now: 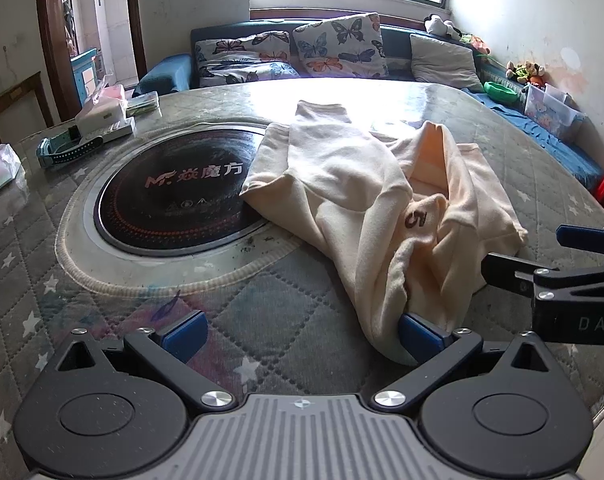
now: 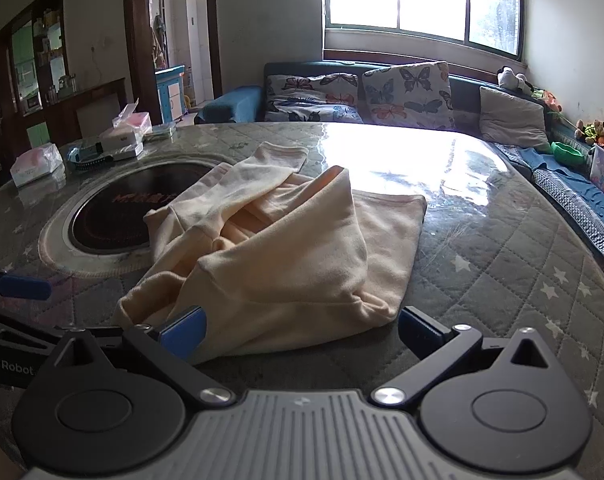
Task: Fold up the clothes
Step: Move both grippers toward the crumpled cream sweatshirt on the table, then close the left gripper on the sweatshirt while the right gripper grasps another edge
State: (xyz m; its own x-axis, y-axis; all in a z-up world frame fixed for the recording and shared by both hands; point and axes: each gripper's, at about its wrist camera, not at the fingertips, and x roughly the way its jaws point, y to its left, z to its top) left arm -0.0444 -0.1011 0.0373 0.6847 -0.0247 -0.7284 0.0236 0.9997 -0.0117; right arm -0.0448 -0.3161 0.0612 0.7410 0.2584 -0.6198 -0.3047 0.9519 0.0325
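Note:
A crumpled cream garment with a dark "5" on it lies on the round table, right of the black cooktop. My left gripper is open at the garment's near edge; its right blue pad touches the cloth and its left pad rests over bare table. In the right wrist view the same garment lies heaped just ahead, and its near hem sits between the wide-apart fingers of my open right gripper. Each gripper shows at the edge of the other's view: the right gripper and the left gripper.
The table has a quilted star-print cover under glass, with a round black cooktop set in its middle. Tissue packs, a box and a blue strap sit at the far left. A sofa with butterfly pillows stands behind.

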